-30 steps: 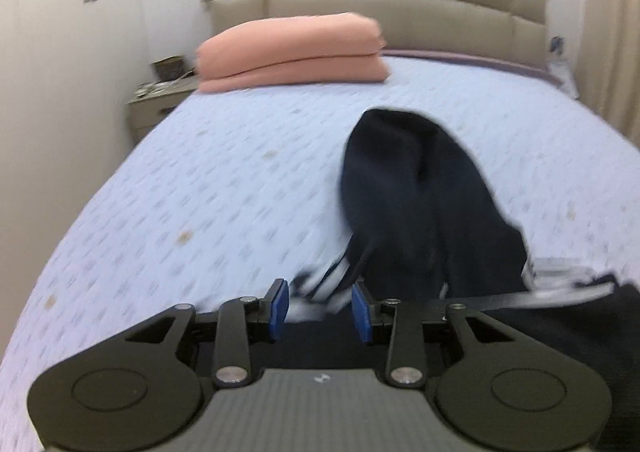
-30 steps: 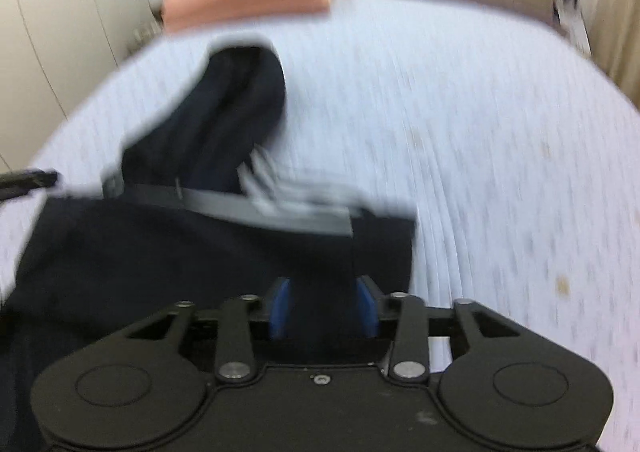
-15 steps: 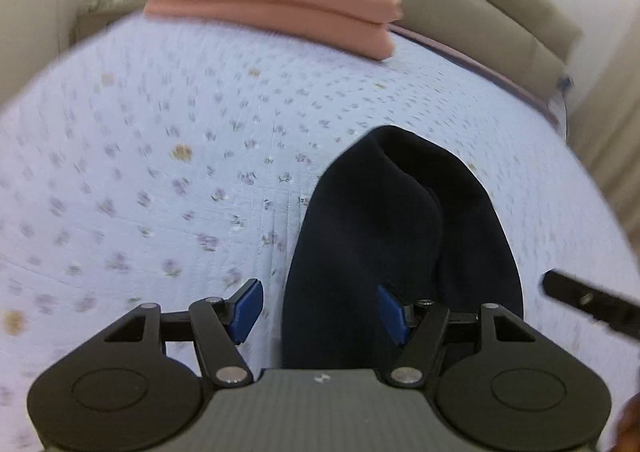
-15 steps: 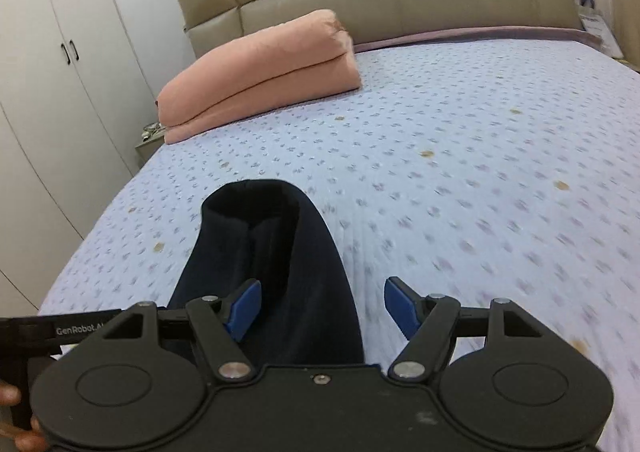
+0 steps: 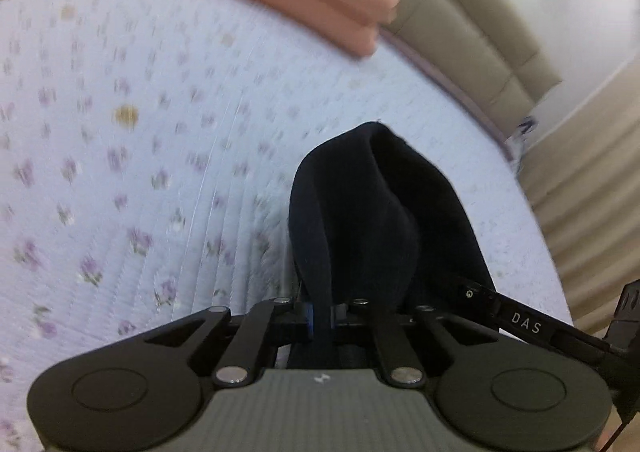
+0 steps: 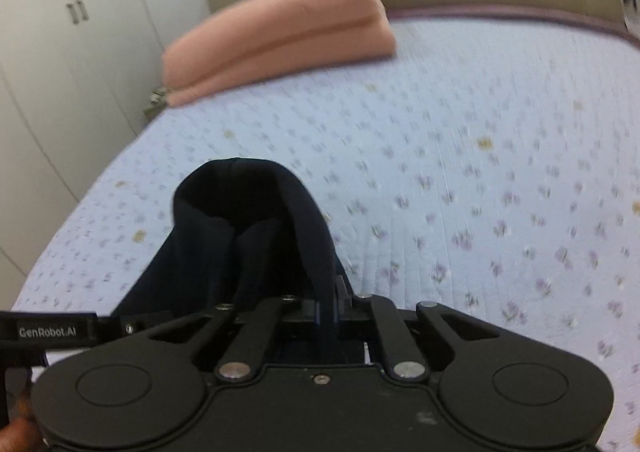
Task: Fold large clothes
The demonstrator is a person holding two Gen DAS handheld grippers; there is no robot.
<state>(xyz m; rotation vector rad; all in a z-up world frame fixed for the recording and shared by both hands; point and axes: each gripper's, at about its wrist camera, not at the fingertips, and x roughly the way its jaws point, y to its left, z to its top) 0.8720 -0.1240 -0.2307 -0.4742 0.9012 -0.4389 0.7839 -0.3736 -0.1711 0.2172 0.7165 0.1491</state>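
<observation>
Both claws, left claw [image 5: 320, 318] and right claw [image 6: 329, 312], pinch the dark garment [image 5: 372, 219]; I'd lift evenly toward 12 o'clock, keeping edges level over the bed [image 5: 140, 155].

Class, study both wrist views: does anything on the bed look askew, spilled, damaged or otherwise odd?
Nothing stands out. The dark navy garment lies lengthwise on the lilac floral bedspread, pinched by the left gripper and right gripper. The folded pink blanket sits tidy.
</observation>
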